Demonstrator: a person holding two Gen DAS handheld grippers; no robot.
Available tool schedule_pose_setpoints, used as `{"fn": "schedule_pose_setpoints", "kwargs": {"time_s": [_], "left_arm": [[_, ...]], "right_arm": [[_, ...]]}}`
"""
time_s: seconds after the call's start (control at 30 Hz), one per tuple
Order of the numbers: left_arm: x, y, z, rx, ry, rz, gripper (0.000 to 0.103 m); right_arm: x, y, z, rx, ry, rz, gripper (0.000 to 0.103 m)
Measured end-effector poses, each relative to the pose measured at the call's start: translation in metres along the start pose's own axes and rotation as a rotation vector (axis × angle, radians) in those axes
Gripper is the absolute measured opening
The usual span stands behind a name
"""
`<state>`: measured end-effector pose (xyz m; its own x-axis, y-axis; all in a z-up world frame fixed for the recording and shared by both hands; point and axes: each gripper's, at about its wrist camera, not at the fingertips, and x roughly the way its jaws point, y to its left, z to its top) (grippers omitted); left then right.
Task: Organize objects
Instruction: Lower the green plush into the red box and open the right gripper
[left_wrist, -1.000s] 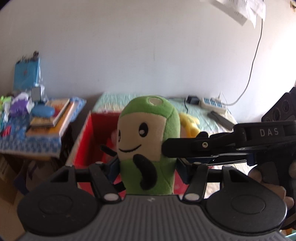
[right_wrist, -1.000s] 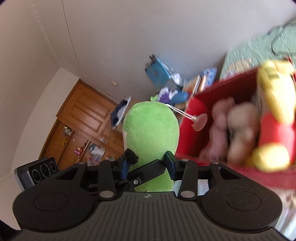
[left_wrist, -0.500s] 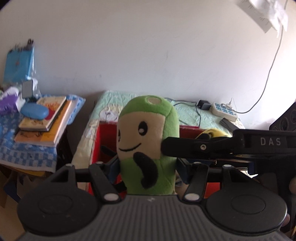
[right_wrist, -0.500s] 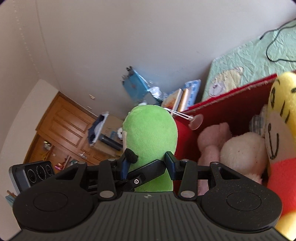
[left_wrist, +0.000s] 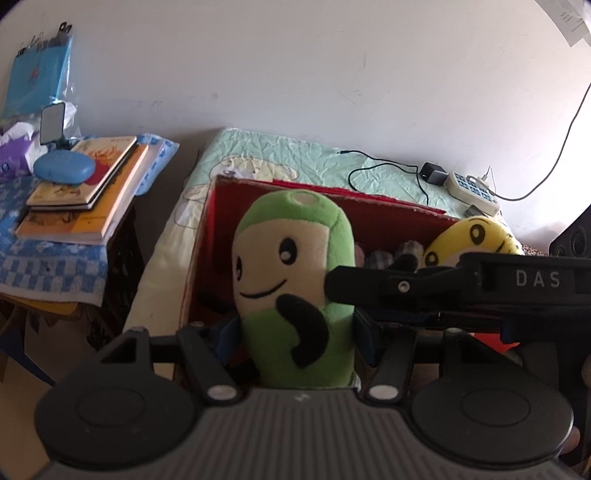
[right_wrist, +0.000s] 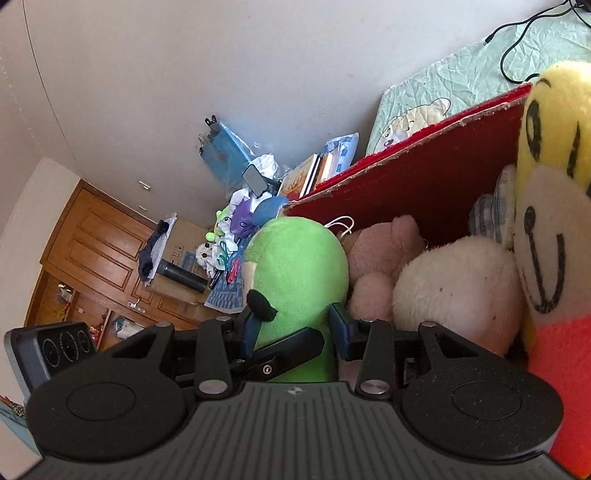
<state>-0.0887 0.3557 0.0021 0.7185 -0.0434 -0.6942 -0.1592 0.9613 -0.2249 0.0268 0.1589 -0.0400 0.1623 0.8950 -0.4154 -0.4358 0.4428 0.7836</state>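
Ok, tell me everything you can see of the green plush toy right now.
The green plush toy is soft, fuzzy and capsule-shaped, with a cream face, two black eyes, a stitched smile, a stubby black arm and a pale circle on top. It stands upright at the near edge of the red box. The left gripper pinches its lower body from both sides, and the right gripper grips it too. In the right wrist view its plain green back rests close beside a pink plush.
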Motion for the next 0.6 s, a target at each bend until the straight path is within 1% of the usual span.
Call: {"fn": "schedule_pose_setpoints", "kwargs": {"time_s": [0.03,0.07,0.13,0.27,0.33,0.47,0.6], "left_arm": [[0.0,0.0,0.0,0.003,0.003,0.004,0.063],[0.001,-0.001,0.001,0.007,0.005,0.011,0.068],[0.001,-0.004,0.001,0.02,0.01,0.021,0.073],[-0.011,-0.008,0.001,0.041,-0.019,0.018,0.085],[-0.016,-0.012,0.0,0.061,-0.031,0.026,0.089],[-0.012,-0.014,0.0,0.073,-0.015,0.052,0.087],[-0.006,-0.013,-0.001,0.067,0.013,0.081,0.084]], "right_arm": [[0.0,0.0,0.0,-0.004,-0.001,-0.008,0.043],[0.001,0.0,-0.001,-0.007,-0.002,-0.014,0.043],[0.002,0.001,-0.002,-0.013,-0.003,-0.029,0.043],[0.003,0.004,-0.004,-0.037,-0.019,-0.056,0.045],[0.007,0.003,-0.004,-0.03,-0.022,-0.068,0.045],[0.018,0.004,-0.005,-0.009,0.02,-0.068,0.045],[0.013,0.0,-0.005,0.021,0.01,-0.056,0.046]]}}
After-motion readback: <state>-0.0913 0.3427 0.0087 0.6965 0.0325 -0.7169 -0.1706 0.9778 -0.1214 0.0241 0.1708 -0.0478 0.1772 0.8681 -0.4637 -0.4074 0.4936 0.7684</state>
